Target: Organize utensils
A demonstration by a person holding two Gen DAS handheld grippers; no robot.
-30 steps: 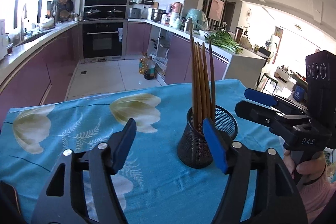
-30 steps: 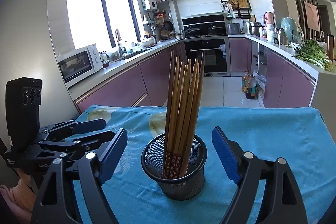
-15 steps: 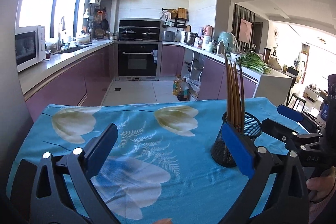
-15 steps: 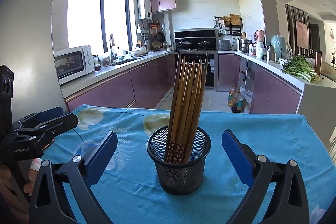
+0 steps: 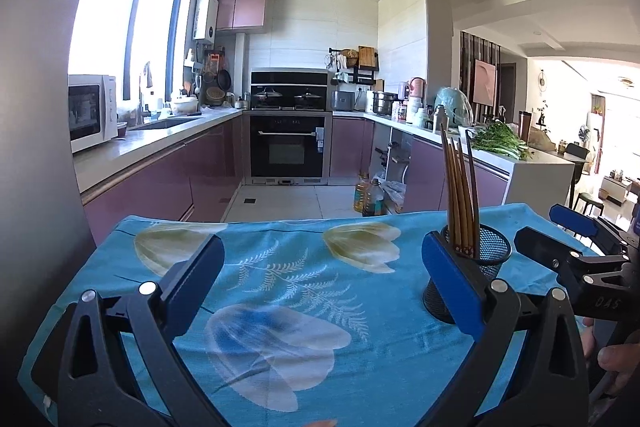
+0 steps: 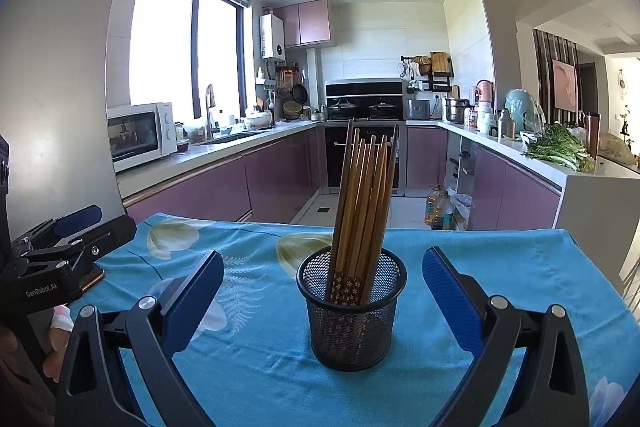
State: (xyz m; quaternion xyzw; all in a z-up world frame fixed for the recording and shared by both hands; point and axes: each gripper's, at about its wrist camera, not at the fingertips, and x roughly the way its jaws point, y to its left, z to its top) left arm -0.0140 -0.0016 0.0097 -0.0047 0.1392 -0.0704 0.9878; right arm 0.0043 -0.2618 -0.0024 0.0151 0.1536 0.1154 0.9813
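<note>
- Closest in, the right gripper (image 6: pixel 322 291) hangs over the near edge of the table, its blue pads spread wide with nothing between them but air; its lower frame is cut off by the bottom of the right wrist view.
- The left gripper (image 5: pixel 322 283) is likewise spread apart and empty, over the blue tablecloth (image 5: pixel 280 291) with its pale flower print.
- A black mesh cup (image 6: pixel 352 311) stands upright on the cloth, centred ahead of the right gripper and apart from both pads. In the left wrist view the left gripper's right pad covers part of the cup's side.
- The chopsticks (image 6: pixel 362 211) stand bundled in the cup, leaning slightly, patterned ends down. How many there are is hard to count, since they overlap.
- Only fingertips of the right hand (image 5: pixel 616 359) show at the frame edge; the rest is hidden.
- Beyond the table, purple cabinets, an oven (image 6: pixel 362 155) and a microwave (image 6: pixel 140 135); small items on the counters are too small to tell.
- Against a second ago, the left gripper has swung away to the left: the cup then sat almost between its pads and now lies beside its right pad. The right gripper has drawn back a little.
</note>
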